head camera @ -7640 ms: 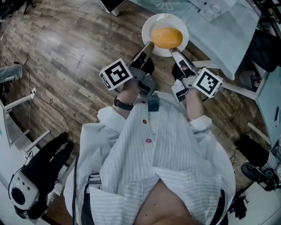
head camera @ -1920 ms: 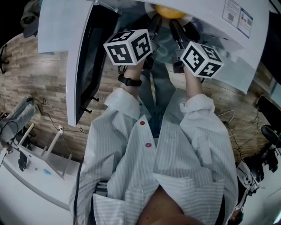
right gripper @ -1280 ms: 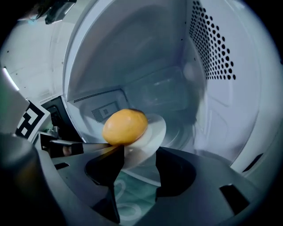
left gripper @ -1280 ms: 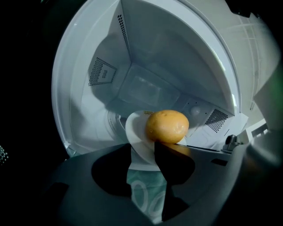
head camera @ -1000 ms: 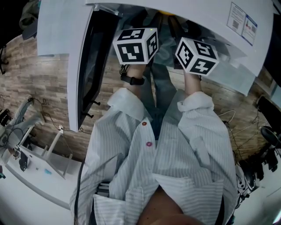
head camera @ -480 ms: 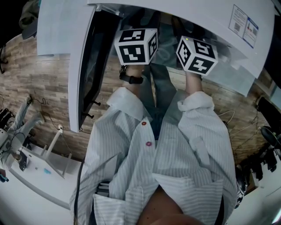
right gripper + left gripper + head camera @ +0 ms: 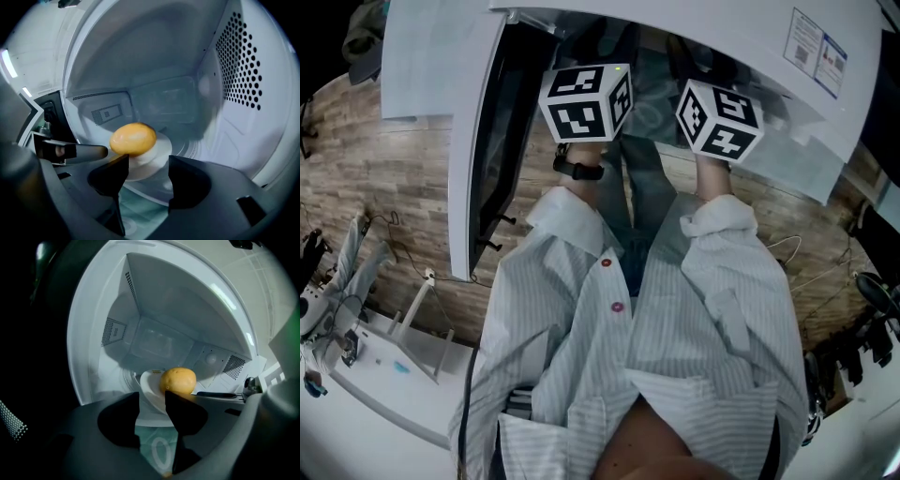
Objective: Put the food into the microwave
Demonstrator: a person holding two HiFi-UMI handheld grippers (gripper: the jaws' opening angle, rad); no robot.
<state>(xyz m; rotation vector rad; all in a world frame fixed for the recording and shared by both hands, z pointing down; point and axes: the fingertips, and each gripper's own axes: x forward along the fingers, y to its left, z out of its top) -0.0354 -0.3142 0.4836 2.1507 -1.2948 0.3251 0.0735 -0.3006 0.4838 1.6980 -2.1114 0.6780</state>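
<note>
A round orange-yellow food (image 7: 133,138) sits on a white plate (image 7: 157,152) on the floor inside the white microwave (image 7: 234,70). My right gripper (image 7: 147,176) is open; its jaws have just opened wider, and the plate's near rim lies in the gap untouched. From the other side, my left gripper (image 7: 152,411) faces the same plate (image 7: 151,389) and food (image 7: 178,379), jaws apart, with the rim in the gap. In the head view only the two marker cubes (image 7: 586,101) (image 7: 719,119) show; the microwave's top (image 7: 722,28) hides the jaws and plate.
The microwave door (image 7: 441,141) stands open at the left, beside my left arm. Perforated side walls (image 7: 239,65) close in the cavity. A teal patterned cloth (image 7: 157,451) lies under the front sill. A white bench (image 7: 384,375) stands low left on the wood floor.
Earlier both grippers carried the plate over the floor, then into the microwave, and the food left the head view. Over the last second the marker cubes barely shifted.
</note>
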